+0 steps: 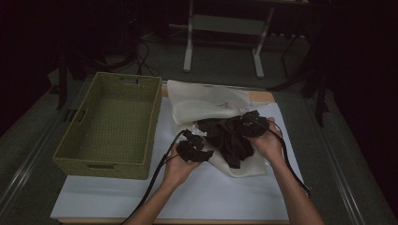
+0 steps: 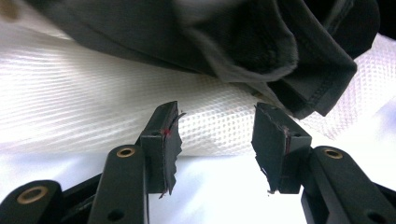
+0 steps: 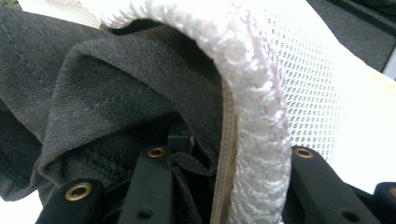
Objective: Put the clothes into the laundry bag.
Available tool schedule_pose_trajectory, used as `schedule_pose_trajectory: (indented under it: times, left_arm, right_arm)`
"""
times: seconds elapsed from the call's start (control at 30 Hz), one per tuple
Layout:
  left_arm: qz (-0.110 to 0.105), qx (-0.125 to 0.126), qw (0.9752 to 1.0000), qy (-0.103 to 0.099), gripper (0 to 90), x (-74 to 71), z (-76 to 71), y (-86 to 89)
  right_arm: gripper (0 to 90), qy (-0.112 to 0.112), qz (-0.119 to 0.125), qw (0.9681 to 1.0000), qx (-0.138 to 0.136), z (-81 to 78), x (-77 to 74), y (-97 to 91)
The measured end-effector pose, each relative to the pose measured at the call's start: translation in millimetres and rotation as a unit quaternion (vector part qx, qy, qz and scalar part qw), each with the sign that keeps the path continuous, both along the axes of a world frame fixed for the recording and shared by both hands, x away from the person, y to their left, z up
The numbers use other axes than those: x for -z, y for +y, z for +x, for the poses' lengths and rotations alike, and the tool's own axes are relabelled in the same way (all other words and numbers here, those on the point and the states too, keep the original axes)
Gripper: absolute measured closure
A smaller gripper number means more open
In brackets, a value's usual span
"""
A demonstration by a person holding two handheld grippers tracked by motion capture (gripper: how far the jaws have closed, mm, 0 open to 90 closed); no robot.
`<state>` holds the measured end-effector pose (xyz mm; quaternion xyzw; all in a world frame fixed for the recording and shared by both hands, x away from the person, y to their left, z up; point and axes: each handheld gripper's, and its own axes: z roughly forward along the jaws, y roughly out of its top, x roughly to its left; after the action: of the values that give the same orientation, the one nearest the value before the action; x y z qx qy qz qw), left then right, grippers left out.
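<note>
A dark grey garment (image 1: 230, 138) lies bunched on a white mesh laundry bag (image 1: 202, 105) at the middle of the table. My left gripper (image 1: 197, 147) sits at the bag's near left edge. In the left gripper view, the left gripper (image 2: 217, 121) is open with nothing between its pads, facing the mesh bag (image 2: 93, 93) with the garment (image 2: 243, 42) above it. My right gripper (image 1: 248, 124) is on the garment's right side. In the right gripper view, the right gripper (image 3: 229, 154) is shut on the bag's zippered rim (image 3: 252, 93) together with a fold of the garment (image 3: 93, 84); its pads are hidden.
A green woven basket (image 1: 101, 166) stands at the left of the table. A white sheet (image 1: 211, 192) covers the tabletop, bare in front of the bag. Each gripper trails a black cable toward the near edge. A white table frame stands on the floor beyond.
</note>
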<state>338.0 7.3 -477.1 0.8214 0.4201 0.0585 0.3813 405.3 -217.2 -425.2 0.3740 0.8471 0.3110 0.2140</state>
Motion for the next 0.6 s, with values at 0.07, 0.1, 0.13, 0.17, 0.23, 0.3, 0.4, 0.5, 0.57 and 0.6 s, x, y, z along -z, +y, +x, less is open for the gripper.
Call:
schedule_pose_trajectory:
  times: [0.07, 0.1, 0.13, 0.17, 0.23, 0.3, 0.4, 0.5, 0.57, 0.6]
  left_arm:
    - [0.004, 0.007, 1.0, 0.006, 51.0, 2.8, 0.4, -6.0]
    - [0.007, 0.008, 0.9999, 0.006, 51.0, 4.4, 0.7, -8.9]
    - [0.009, 0.01, 0.9999, 0.009, 50.9, 5.9, 1.3, -11.6]
    - [0.01, 0.009, 0.9999, 0.009, 50.8, 6.6, 1.4, -13.0]
    - [0.016, 0.013, 0.9998, 0.009, 50.7, 8.1, 2.4, -15.9]
    - [0.022, 0.013, 0.9996, 0.011, 50.7, 10.6, 4.2, -19.1]
    - [0.028, 0.011, 0.9995, 0.013, 50.9, 15.4, 6.6, -23.8]
    - [0.029, 0.01, 0.9994, 0.013, 51.2, 19.3, 7.6, -28.2]
    - [0.029, 0.01, 0.9995, 0.002, 51.2, 19.6, 6.6, -31.4]
    - [0.029, 0.012, 0.9995, -0.001, 51.1, 19.4, 6.4, -32.3]
  right_arm:
    - [67.1, 0.001, 0.0, 1.0, -0.001, 0.0, 0.0, 0.0]
    - [67.1, 0.001, 0.0, 1.0, -0.001, -0.1, 0.0, -0.1]
    - [67.0, 0.001, 0.001, 1.0, -0.001, 0.0, 0.0, -0.1]
    - [67.1, 0.001, 0.001, 1.0, -0.001, 0.2, 0.1, -0.2]
    - [67.0, 0.002, 0.003, 1.0, -0.001, 0.4, 0.2, -0.2]
    - [67.0, 0.003, 0.004, 1.0, -0.001, 0.6, 0.1, -0.2]
    - [66.9, 0.003, 0.003, 1.0, -0.003, 0.2, 0.4, 0.2]
    - [66.9, 0.004, 0.002, 1.0, -0.003, -0.1, 0.6, 0.6]
    - [66.9, 0.004, 0.004, 1.0, -0.003, 0.3, 0.4, 0.0]
    - [66.9, 0.005, 0.005, 1.0, -0.002, 0.4, 0.3, -0.1]
